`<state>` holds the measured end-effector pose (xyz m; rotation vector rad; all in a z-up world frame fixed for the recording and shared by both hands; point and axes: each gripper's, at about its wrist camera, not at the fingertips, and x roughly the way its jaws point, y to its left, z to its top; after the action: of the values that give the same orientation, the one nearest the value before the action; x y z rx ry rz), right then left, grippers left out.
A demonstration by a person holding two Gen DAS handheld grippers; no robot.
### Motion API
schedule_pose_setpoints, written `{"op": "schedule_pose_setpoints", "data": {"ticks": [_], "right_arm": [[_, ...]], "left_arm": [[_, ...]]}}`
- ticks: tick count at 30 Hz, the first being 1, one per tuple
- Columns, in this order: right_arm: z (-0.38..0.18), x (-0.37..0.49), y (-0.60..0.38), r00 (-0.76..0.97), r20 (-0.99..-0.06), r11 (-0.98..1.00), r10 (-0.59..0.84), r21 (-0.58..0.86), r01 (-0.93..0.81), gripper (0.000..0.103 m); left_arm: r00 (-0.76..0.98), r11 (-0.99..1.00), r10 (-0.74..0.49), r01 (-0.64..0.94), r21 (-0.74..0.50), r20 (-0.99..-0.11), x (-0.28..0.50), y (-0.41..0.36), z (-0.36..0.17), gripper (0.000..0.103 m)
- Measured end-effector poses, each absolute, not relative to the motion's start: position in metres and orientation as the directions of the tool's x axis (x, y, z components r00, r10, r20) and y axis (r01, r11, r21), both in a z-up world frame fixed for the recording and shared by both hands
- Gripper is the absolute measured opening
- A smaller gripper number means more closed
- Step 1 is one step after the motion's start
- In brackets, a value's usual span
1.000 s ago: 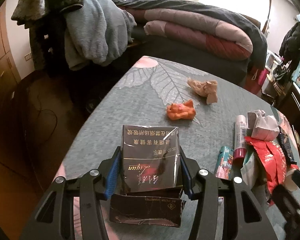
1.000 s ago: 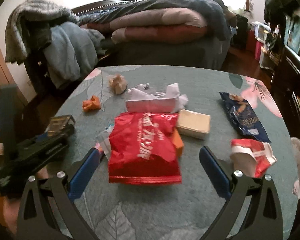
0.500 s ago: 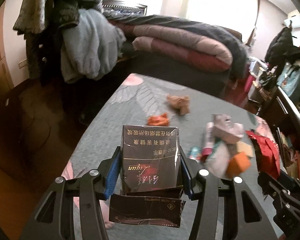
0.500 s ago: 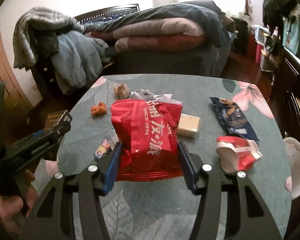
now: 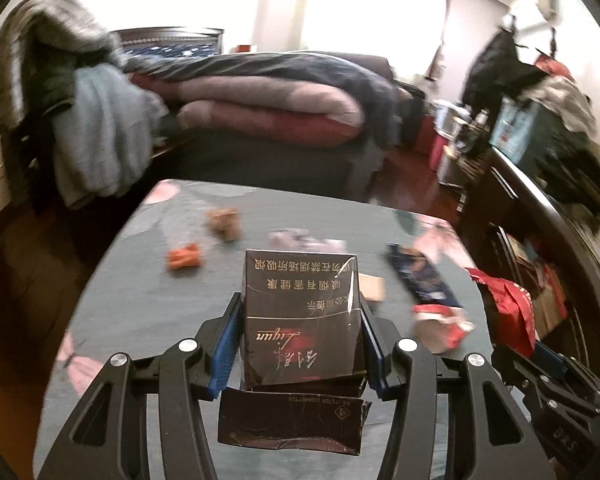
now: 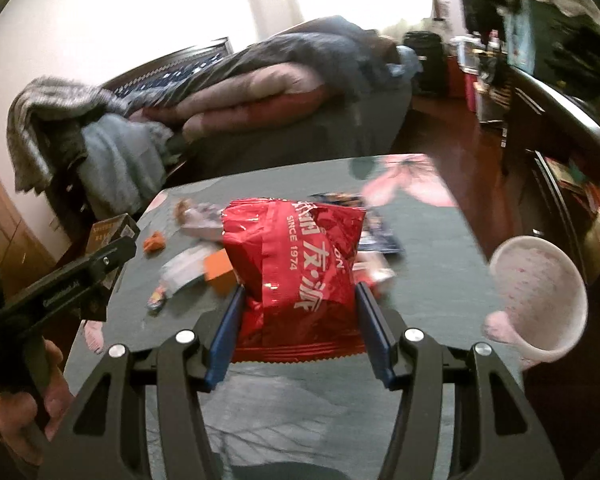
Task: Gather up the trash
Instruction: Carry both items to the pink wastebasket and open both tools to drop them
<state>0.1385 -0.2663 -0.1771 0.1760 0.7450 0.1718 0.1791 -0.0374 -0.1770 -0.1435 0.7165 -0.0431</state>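
Both hands loaded above the table [image 5: 148, 320]: left gripper [image 5: 298, 344] jaws pinch the stiff, light cigarette pack [image 5: 300, 316] by its sides, right gripper [image 6: 300, 332] jaws squeeze the crinkly, slippery red snack bag [image 6: 296, 264] near its bottom seam.

Black plastic left tongs [image 5: 299, 344] and right tongs [image 6: 299, 332], with blue finger pads [image 5: 225, 344] and silver screws.

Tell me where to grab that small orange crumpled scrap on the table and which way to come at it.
Judging from the blurred frames, take the orange scrap across its middle, fingers coming from above. It is a low crumpled lump lying alone on the table, clear of the tan wad behind it, so a pinch from above should close around it. Both grippers are full now: cigarette pack, red snack bag.
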Motion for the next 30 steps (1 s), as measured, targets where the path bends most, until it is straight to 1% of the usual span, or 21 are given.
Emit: {"op": "schedule_pose_setpoints", "data": {"ticks": [6, 17, 23, 30], "right_arm": [[-0.178, 0.128, -0.327, 0.755, -0.641, 0.975, 0.138, 0.224, 0.012, 0.056], [-0.199, 0.105, -0.44, 0.753, -0.658, 0.939, -0.03, 0.239, 0.246, 0.056], [-0.215, 0.097, -0.495, 0.732, -0.673, 0.898, -0.108, 0.25, 0.362, 0.056], [-0.241, 0.115, -0.536, 0.7, -0.704, 0.859, -0.12, 0.279, 0.428, 0.056]], "left_arm": [[0.743, 0.982, -0.189, 0.125, -0.144, -0.642, 0.191, -0.105, -0.171, 0.053], [0.659, 0.903, -0.4, 0.401, -0.153, -0.636, 0.208, -0.24, -0.165, 0.053], [0.601, 0.852, -0.467, 0.502, -0.147, -0.648, 0.215, -0.302, -0.168, 0.053], [0.499, 0.803, -0.509, 0.569, -0.178, -0.701, 0.244, -0.363, -0.19, 0.053]]}}
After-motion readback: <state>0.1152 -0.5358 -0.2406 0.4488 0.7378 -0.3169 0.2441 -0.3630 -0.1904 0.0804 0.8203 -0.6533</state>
